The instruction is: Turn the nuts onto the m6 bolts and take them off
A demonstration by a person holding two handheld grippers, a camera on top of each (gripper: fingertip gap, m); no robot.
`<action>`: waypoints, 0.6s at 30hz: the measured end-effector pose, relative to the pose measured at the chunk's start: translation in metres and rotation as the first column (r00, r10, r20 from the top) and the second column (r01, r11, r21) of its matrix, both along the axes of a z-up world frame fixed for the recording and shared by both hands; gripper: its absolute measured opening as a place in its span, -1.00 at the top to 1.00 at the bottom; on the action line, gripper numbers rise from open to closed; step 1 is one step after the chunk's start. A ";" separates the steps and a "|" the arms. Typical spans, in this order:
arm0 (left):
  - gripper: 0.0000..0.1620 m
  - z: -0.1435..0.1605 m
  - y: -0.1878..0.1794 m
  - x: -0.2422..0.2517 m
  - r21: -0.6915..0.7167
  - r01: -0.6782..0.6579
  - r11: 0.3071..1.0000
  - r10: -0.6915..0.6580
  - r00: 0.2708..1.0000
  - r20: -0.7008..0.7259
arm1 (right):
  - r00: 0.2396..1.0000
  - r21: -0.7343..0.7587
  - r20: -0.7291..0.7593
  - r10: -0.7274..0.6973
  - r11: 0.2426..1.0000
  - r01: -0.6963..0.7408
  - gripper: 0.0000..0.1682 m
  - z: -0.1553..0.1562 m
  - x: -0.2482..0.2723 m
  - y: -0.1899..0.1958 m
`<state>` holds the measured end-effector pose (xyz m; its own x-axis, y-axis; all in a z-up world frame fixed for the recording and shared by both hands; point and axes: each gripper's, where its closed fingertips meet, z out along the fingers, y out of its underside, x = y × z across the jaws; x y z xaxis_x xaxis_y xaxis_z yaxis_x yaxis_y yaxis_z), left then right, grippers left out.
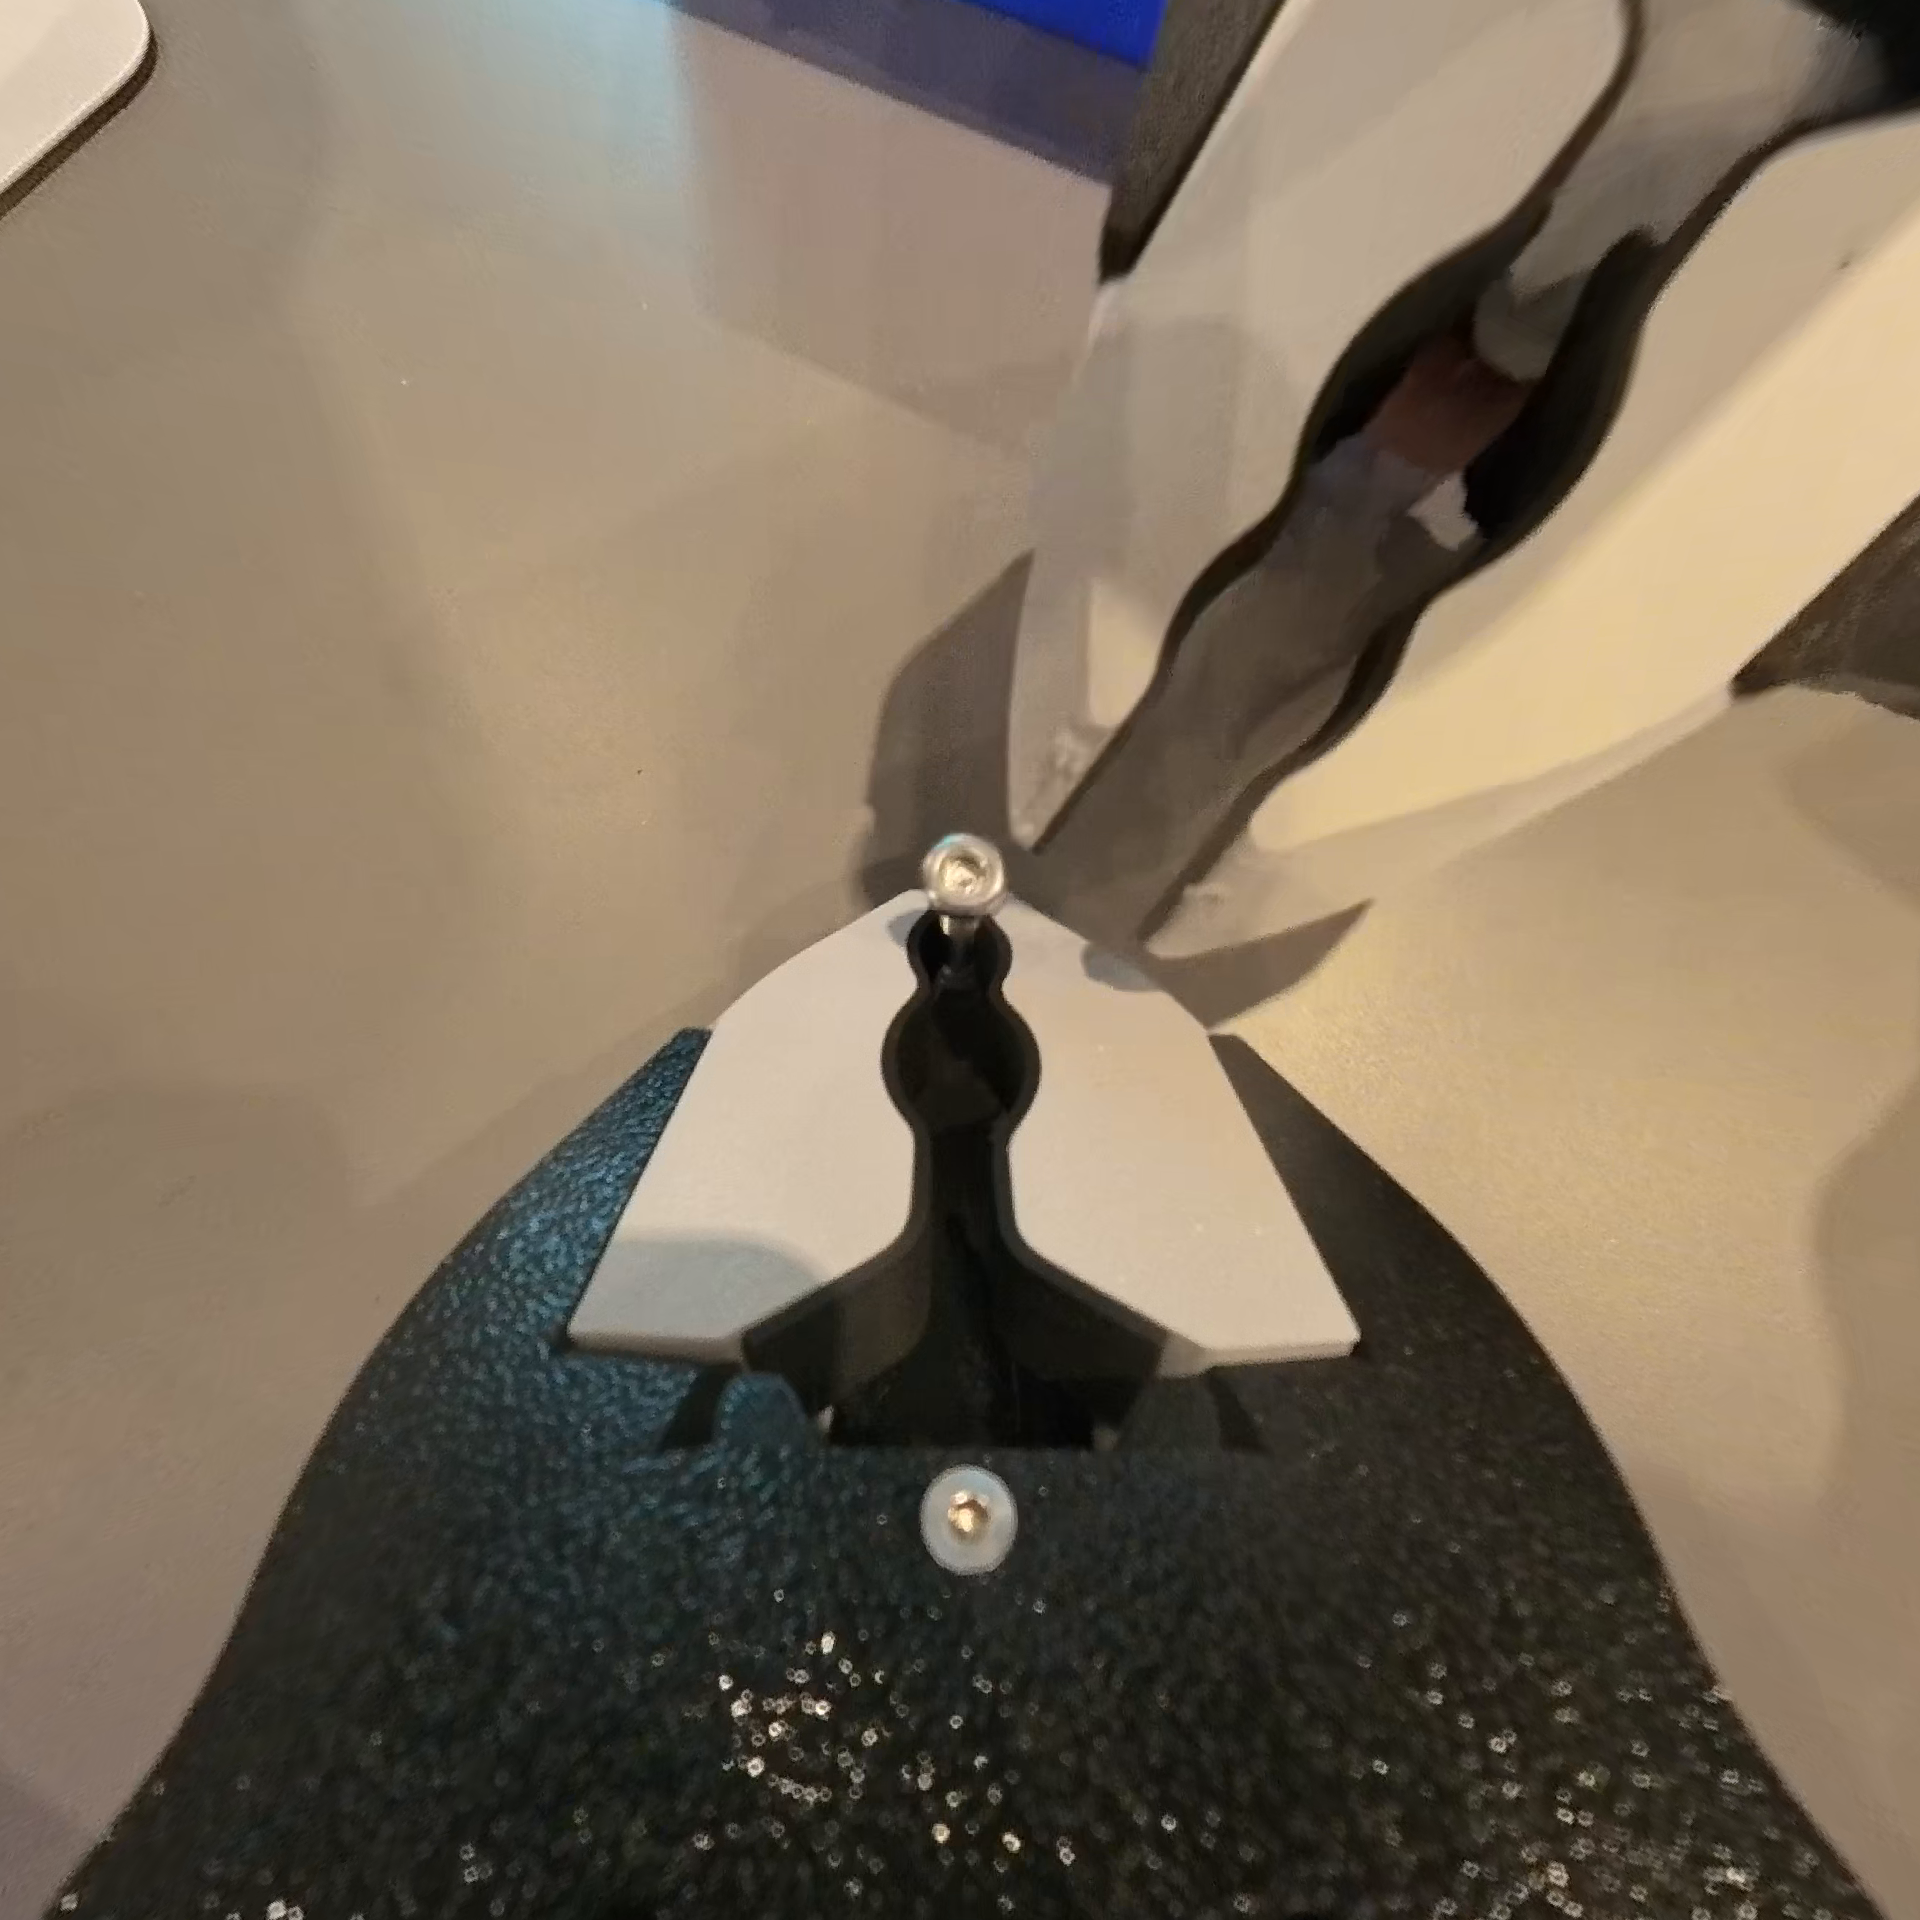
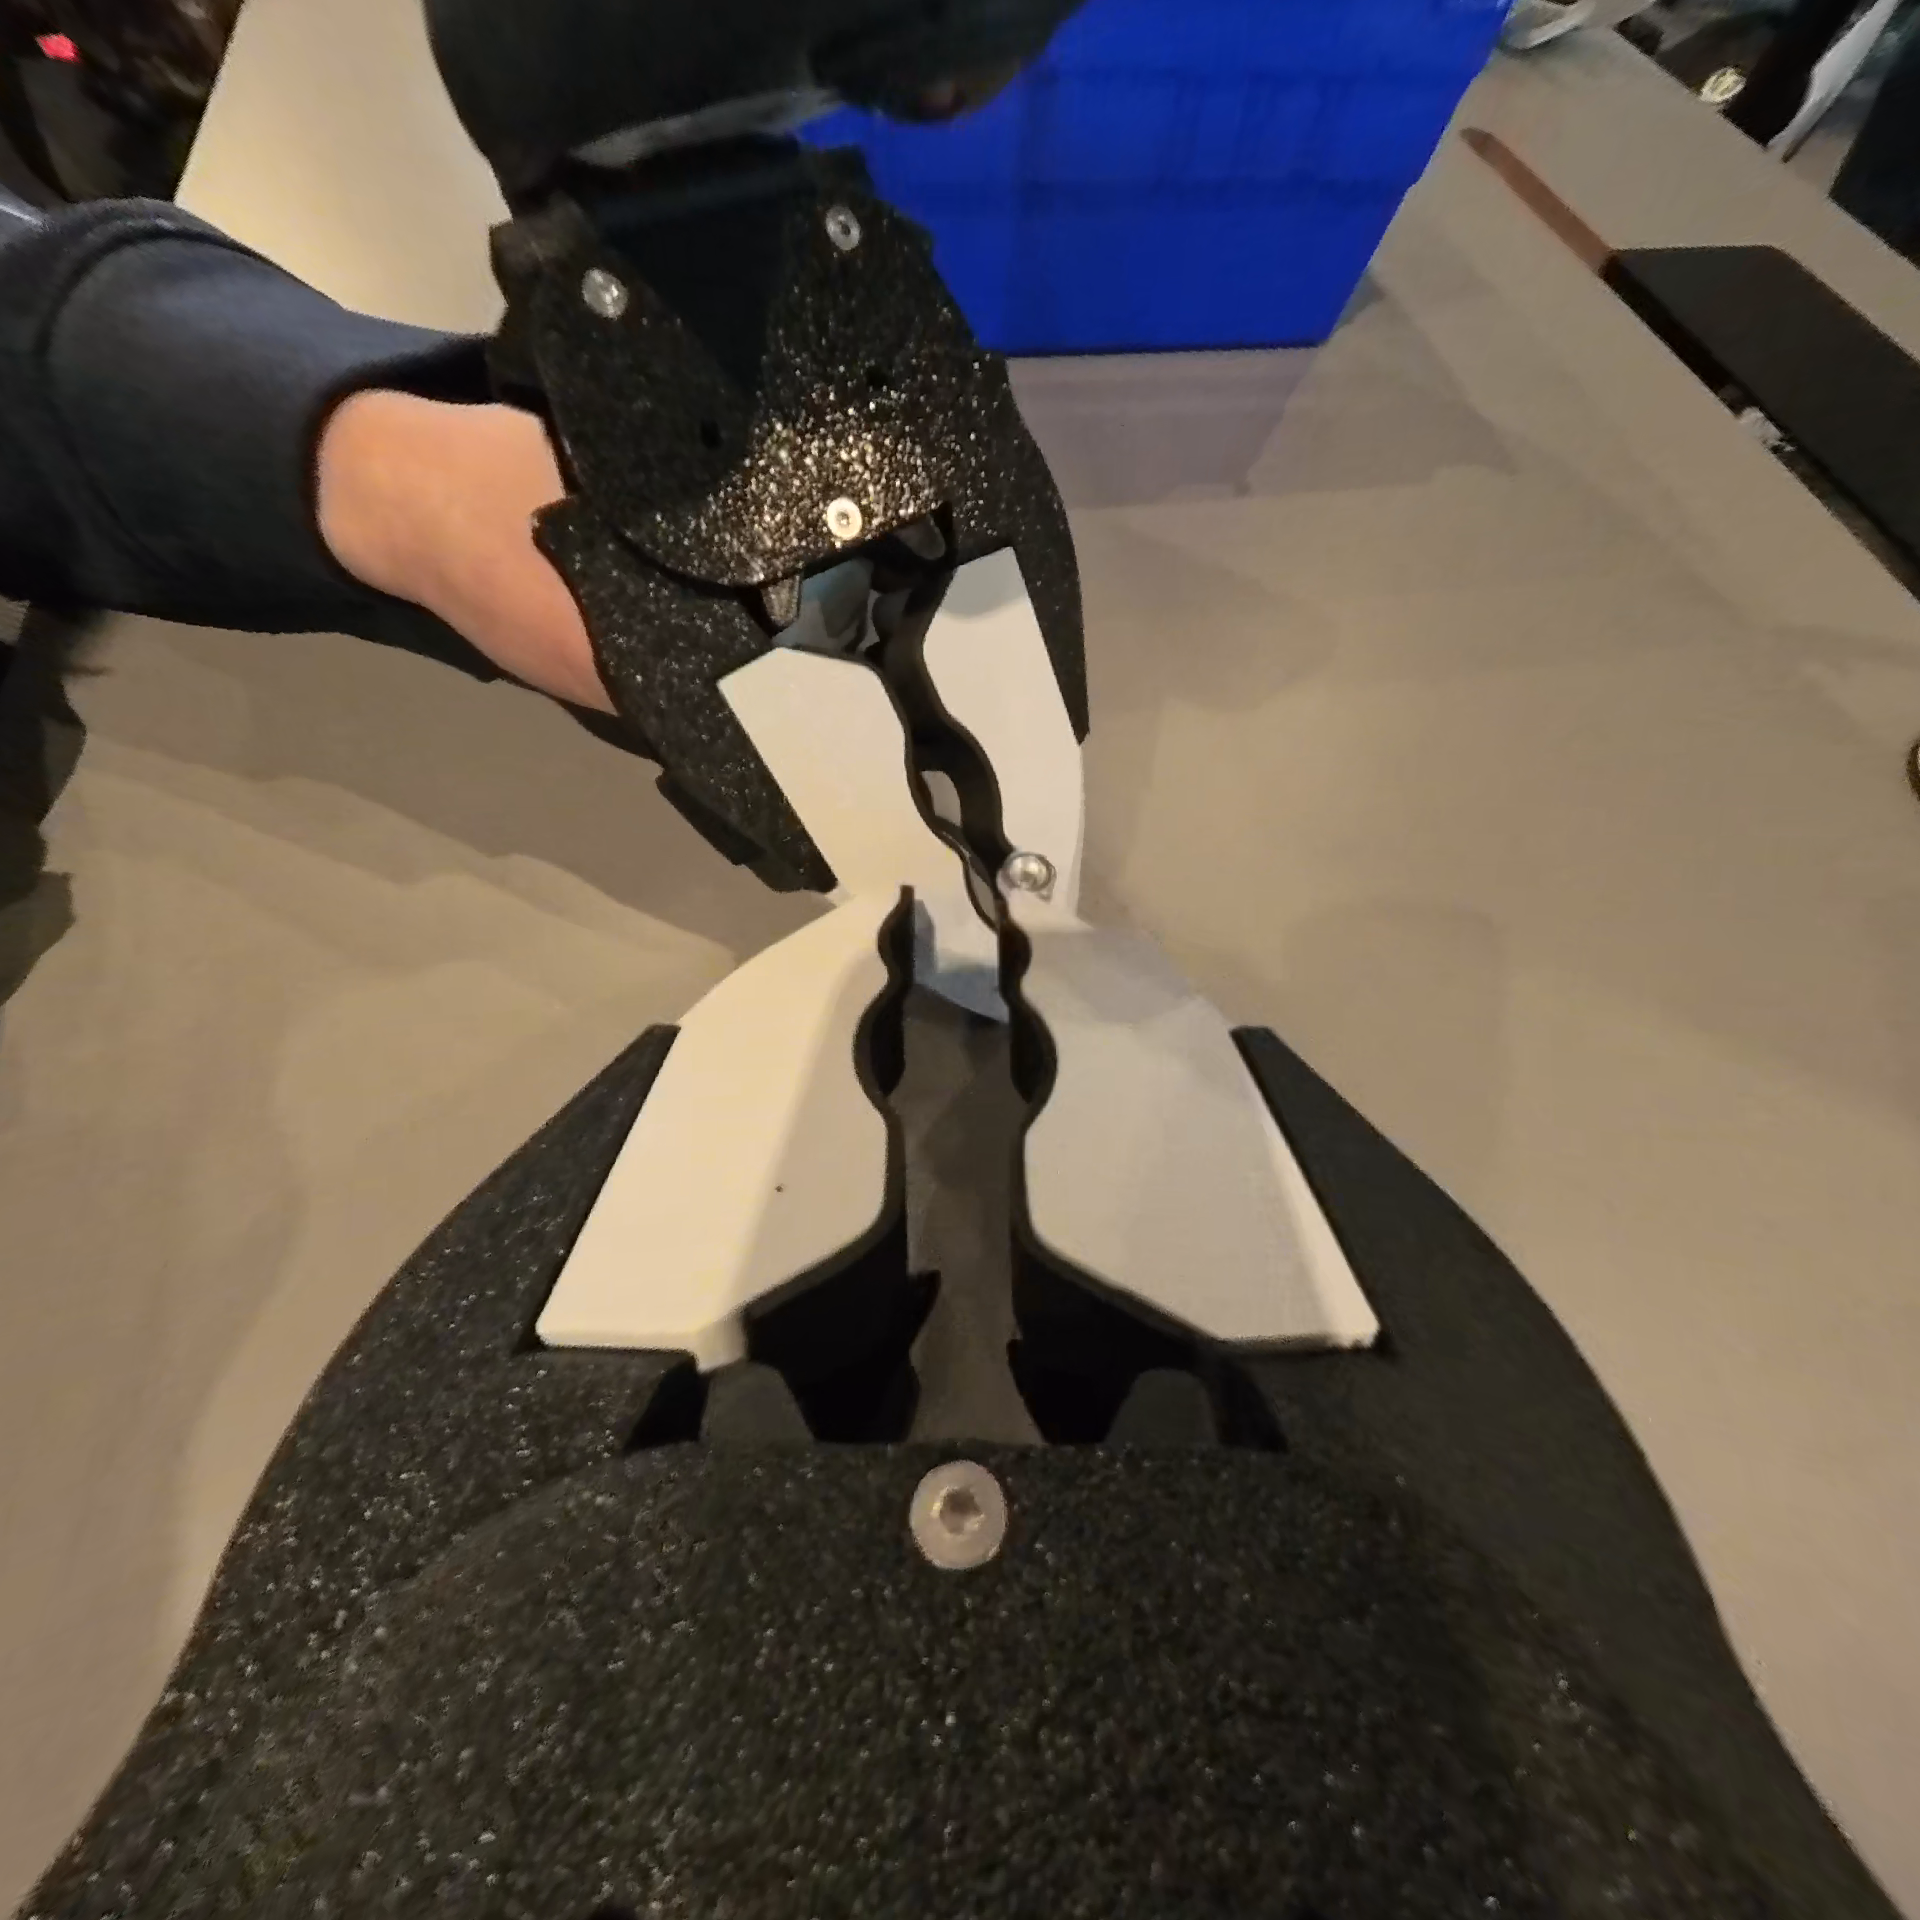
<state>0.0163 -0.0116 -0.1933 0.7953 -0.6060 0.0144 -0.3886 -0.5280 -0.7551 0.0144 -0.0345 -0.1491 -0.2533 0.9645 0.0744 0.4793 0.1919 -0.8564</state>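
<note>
My left gripper [image 1: 961, 925] is shut on a small silver bolt [image 1: 966, 873]; the socket head sticks out just past the white fingertips. In the right wrist view a hand [image 2: 447, 540] holds the left gripper [image 2: 1013, 883], tips down, with the bolt [image 2: 1029, 871] in them. My right gripper [image 2: 961, 920] has its white fingers a narrow gap apart, and I see nothing between them. Its tips sit right against the left gripper's tips, just beside the bolt head. In the left wrist view the right gripper [image 1: 1164, 894] comes in from the upper right. I see no nut.
Both grippers hover over a grey table [image 2: 1455, 831]. A blue bin [image 2: 1164, 177] stands at the back. A flat black object [image 2: 1787, 332] lies at the far right. A white flat object [image 1: 52, 83] shows at the table's far left corner. Left tips to right tips: about 5 cm.
</note>
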 end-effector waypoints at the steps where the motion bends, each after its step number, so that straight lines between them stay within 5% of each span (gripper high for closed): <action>1: 0.94 0.000 0.000 0.000 0.000 0.000 1.000 0.000 1.000 0.000 | 1.000 -0.003 -0.012 -0.008 1.000 0.008 0.81 0.002 0.000 0.002; 8: 0.94 0.000 0.000 0.000 0.001 0.000 1.000 0.000 1.000 -0.001 | 0.999 0.043 -0.023 -0.038 0.998 0.039 0.57 0.000 -0.005 0.007; 13: 0.94 0.000 0.000 0.000 0.001 0.000 1.000 0.000 1.000 -0.002 | 0.999 -0.003 -0.012 0.030 1.000 -0.030 0.85 0.001 0.004 -0.003; 18: 0.94 0.000 0.000 0.000 0.002 0.000 1.000 0.000 1.000 -0.003 | 0.998 0.031 -0.055 -0.010 0.999 0.012 0.65 0.005 -0.002 0.004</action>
